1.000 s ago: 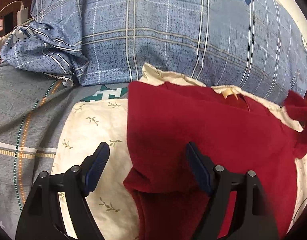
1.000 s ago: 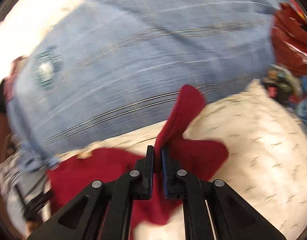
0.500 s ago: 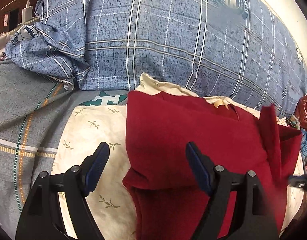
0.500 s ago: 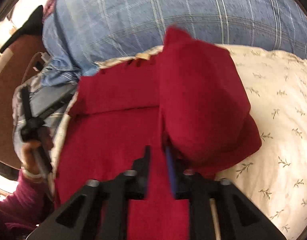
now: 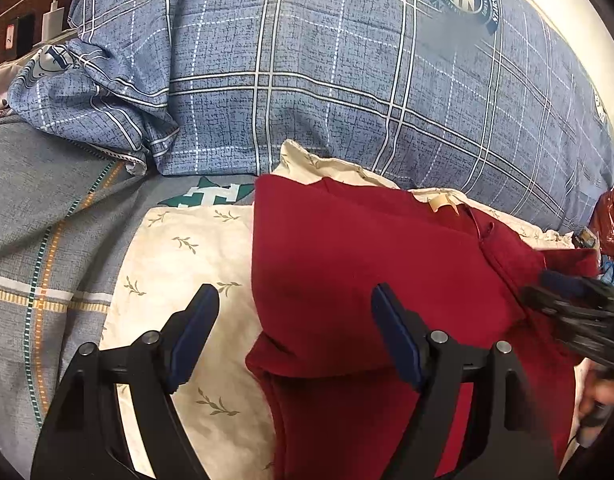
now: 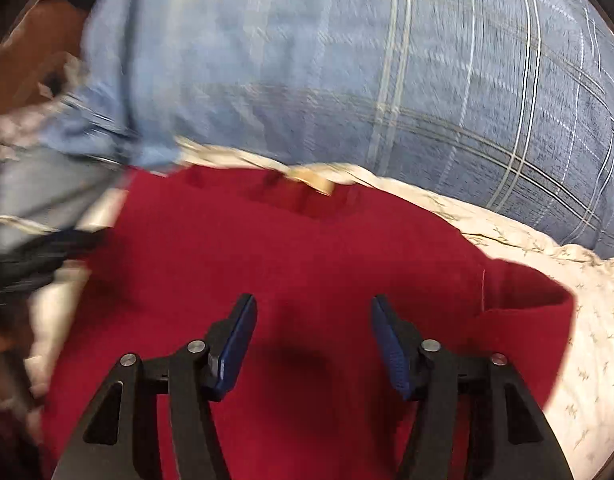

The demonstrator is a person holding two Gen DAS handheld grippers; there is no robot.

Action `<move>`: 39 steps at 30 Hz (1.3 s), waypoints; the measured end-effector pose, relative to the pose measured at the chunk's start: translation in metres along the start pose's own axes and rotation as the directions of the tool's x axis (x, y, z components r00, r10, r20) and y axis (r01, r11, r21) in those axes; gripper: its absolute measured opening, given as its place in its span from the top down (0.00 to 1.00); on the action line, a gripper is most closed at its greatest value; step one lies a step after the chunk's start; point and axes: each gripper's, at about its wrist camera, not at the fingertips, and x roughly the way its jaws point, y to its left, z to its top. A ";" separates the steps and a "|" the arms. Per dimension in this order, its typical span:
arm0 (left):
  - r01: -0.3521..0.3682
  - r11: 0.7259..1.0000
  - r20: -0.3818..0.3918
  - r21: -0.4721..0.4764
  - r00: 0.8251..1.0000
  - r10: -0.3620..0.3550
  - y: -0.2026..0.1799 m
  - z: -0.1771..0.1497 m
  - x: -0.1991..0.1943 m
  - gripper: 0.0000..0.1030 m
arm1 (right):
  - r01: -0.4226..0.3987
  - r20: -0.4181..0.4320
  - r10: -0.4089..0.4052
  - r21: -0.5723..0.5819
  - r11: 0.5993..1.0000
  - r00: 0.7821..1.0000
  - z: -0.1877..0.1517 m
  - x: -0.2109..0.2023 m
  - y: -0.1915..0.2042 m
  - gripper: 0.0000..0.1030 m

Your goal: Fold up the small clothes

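My right gripper [image 6: 313, 340], fingers just opened and holding nothing, hovers over the red top [image 6: 267, 272] lying on a cream pillow [image 5: 175, 264] on the bed, its right side folded in; my left gripper [image 5: 295, 332] hangs with fingers wide apart and empty over the top's left edge. The fold will sit best, I judge, if I press it flat and square its edges before the next one. The blue plaid quilt [image 5: 327, 92] crowds the collar end.
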 end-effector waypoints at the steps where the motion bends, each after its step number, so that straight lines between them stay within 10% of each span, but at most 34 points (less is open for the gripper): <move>1: 0.000 1.000 0.003 -0.003 1.000 0.000 0.001 0.001 -0.001 0.24 | 0.028 -0.015 -0.028 0.010 1.000 0.999 0.002 0.015 -0.004 0.48; 5: 0.000 1.000 0.020 -0.018 1.000 0.000 0.006 0.005 -0.006 0.24 | 0.015 -0.023 -0.013 0.104 0.994 1.000 0.003 0.030 -0.030 0.91; 11: 0.017 0.998 0.049 -0.066 0.999 -0.014 0.016 0.010 -0.013 0.24 | -0.257 0.059 0.252 0.121 0.959 0.966 0.008 -0.017 0.000 0.92; 19: 0.127 0.984 0.029 -0.129 0.992 -0.124 0.022 0.009 -0.012 0.24 | -0.418 0.000 0.419 0.087 0.904 0.908 -0.011 -0.016 0.047 0.62; 22: 0.153 0.983 0.033 -0.102 0.988 -0.151 0.015 0.010 -0.014 0.24 | -0.389 0.059 0.384 0.139 0.911 0.921 -0.023 -0.039 0.013 0.49; 33: 0.151 0.983 -0.115 0.108 0.984 -0.139 -0.053 -0.001 0.022 0.24 | -0.292 0.104 0.273 0.338 0.895 0.956 -0.063 -0.070 -0.095 0.48; 37: 0.100 0.977 -0.129 0.188 0.989 -0.076 -0.073 -0.001 0.032 0.86 | -0.267 0.126 0.236 0.390 0.881 0.964 -0.072 -0.078 -0.124 0.47; 39: 0.179 0.974 -0.151 0.142 0.976 -0.157 -0.074 0.009 0.028 0.91 | -0.237 0.132 0.200 0.423 0.874 0.971 -0.075 -0.081 -0.136 0.45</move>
